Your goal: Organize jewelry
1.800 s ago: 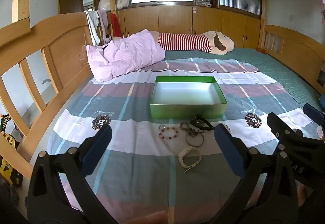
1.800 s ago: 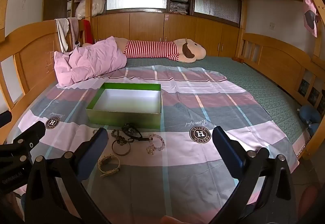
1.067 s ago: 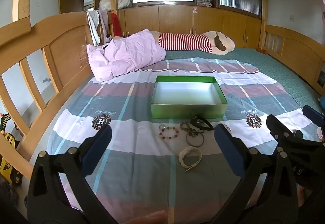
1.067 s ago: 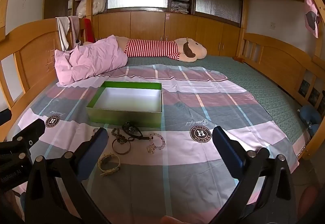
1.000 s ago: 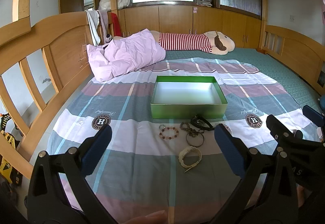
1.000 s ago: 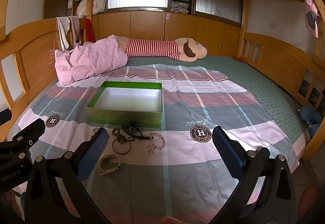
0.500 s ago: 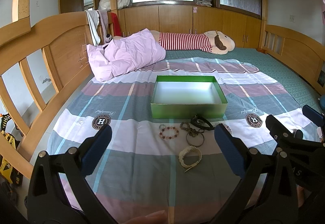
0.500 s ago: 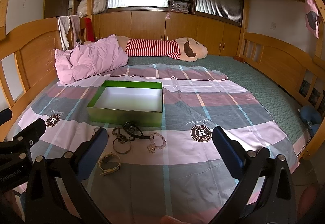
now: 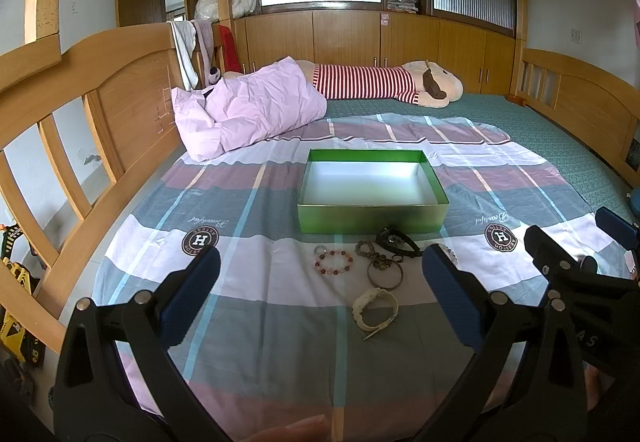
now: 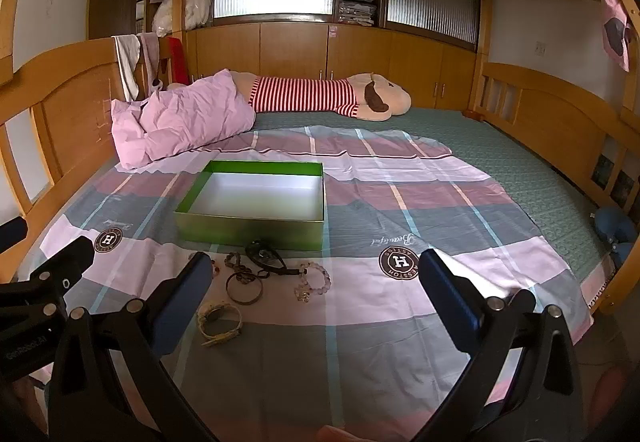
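Note:
An empty green box (image 9: 372, 219) (image 10: 248, 229) with a white inside sits on the checked sheet. Just in front of it lies a cluster of jewelry: a red bead bracelet (image 9: 334, 263), a metal bangle (image 9: 385, 275) (image 10: 244, 289), a black watch (image 9: 398, 242) (image 10: 264, 256), a cream watch (image 9: 375, 310) (image 10: 219, 318) and a pale bead bracelet (image 10: 314, 281). My left gripper (image 9: 320, 288) hangs open above the sheet, short of the jewelry. My right gripper (image 10: 316, 292) is open too, holding nothing.
A pink pillow (image 9: 248, 109) and a striped plush toy (image 9: 384, 83) lie at the far end of the bed. Wooden rails (image 9: 80, 113) run along the left, and another rail (image 10: 560, 121) along the right. A blue item (image 10: 616, 228) sits at the right edge.

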`<state>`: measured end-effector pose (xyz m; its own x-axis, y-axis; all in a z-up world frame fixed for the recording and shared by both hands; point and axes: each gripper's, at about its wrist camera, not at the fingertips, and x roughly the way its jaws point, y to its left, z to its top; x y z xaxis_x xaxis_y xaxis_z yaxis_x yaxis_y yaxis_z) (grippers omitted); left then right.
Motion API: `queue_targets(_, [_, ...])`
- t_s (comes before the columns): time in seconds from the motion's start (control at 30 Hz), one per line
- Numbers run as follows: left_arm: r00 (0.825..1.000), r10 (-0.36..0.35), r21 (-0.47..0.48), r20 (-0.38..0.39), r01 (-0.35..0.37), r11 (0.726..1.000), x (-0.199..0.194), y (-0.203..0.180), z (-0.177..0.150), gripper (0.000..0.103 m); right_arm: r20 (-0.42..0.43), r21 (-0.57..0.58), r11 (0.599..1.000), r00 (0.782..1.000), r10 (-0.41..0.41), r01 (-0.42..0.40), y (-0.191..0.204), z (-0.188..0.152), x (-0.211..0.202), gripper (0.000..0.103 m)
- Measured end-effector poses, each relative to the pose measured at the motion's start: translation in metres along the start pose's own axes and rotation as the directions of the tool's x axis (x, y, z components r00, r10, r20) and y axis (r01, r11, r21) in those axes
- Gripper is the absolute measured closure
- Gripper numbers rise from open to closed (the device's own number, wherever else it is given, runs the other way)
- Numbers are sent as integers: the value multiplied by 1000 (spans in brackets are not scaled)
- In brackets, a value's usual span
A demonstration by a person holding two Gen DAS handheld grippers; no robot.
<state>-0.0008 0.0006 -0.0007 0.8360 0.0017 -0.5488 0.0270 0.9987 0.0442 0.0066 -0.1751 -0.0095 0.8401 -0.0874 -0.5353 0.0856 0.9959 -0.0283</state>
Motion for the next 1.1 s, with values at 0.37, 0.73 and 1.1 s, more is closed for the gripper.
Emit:
queue_targets(0.37, [1000, 0, -1, -1, 0, 1000, 1, 1, 0, 3, 0, 2, 1000, 1000, 5, -5, 0, -1, -1, 2])
queue_targets(0.73, [1000, 2, 0, 0, -2, 1000, 1, 0, 0, 3, 1, 3, 1000, 1000, 5, -5, 0, -2, -1, 2])
queue_targets(1.1, [1000, 0, -1, -1, 0, 1000, 1, 1, 0, 3, -2, 4, 1000, 1000, 6, -6, -1, -1, -1, 2])
